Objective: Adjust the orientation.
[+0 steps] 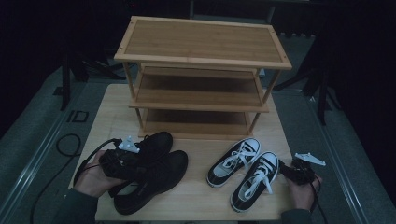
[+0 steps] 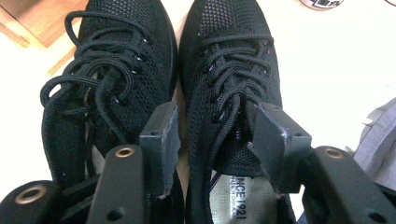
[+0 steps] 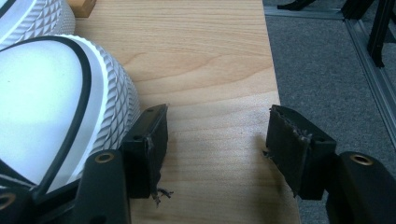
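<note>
Straddling the tongue of the right-hand black mesh sneaker (image 2: 224, 84), the left gripper (image 2: 212, 140) has its jaws spread, the pads apparently not pressing on the shoe. The step in hand looks like taking hold of this sneaker at its collar; next the jaws would need to pinch the tongue or collar wall firmly before any lift toward the bamboo shoe rack (image 1: 201, 70). Both black sneakers sit side by side on the wooden table (image 1: 201, 196), laced, soft-knit, toes toward the rack. The right gripper (image 3: 215, 140) rests spread and empty beside a black-and-white canvas sneaker (image 3: 56, 107).
</note>
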### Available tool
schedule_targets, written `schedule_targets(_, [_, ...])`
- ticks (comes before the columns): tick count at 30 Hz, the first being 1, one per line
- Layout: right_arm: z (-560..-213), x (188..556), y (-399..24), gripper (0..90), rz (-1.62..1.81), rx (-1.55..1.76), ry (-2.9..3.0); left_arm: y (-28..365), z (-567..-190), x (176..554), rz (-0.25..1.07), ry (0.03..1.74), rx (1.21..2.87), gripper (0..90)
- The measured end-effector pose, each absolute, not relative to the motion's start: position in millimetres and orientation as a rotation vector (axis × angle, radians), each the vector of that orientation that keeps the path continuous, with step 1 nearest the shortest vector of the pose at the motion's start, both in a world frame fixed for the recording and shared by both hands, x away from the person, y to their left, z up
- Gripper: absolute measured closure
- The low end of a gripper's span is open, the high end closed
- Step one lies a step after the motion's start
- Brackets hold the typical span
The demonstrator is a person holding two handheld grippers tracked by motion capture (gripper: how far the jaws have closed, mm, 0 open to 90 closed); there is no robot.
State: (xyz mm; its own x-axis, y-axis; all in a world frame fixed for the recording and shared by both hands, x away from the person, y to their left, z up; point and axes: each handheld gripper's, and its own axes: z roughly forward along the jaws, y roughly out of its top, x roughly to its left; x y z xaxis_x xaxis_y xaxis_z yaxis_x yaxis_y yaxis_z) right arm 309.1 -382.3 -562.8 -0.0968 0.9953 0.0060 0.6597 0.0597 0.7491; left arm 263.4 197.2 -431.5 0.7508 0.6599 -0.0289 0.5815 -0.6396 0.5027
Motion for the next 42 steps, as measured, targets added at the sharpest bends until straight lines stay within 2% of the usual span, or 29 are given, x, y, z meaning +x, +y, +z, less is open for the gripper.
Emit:
schedule_targets(15, [-562.8,309.3,-382.4,37.8,0.824,1.654,1.811,207.6,-424.5,265.6,0.242,1.001,2.419,30.8])
schedule_targets(23, [-562.8,309.3,-382.4,37.8,0.824,1.653,1.811,215.5,-427.8,265.0,0.237,1.015,2.434,29.8])
schedule_targets(26, [-562.8,309.3,-382.4,37.9,0.824,1.654,1.811,218.1,-432.5,265.8,0.237,1.020,2.448,33.4])
schedule_targets(42, [-562.8,309.3,-382.3,37.8,0.824,1.654,1.811,222.7,-447.9,266.5,0.174,1.041,2.456,36.2])
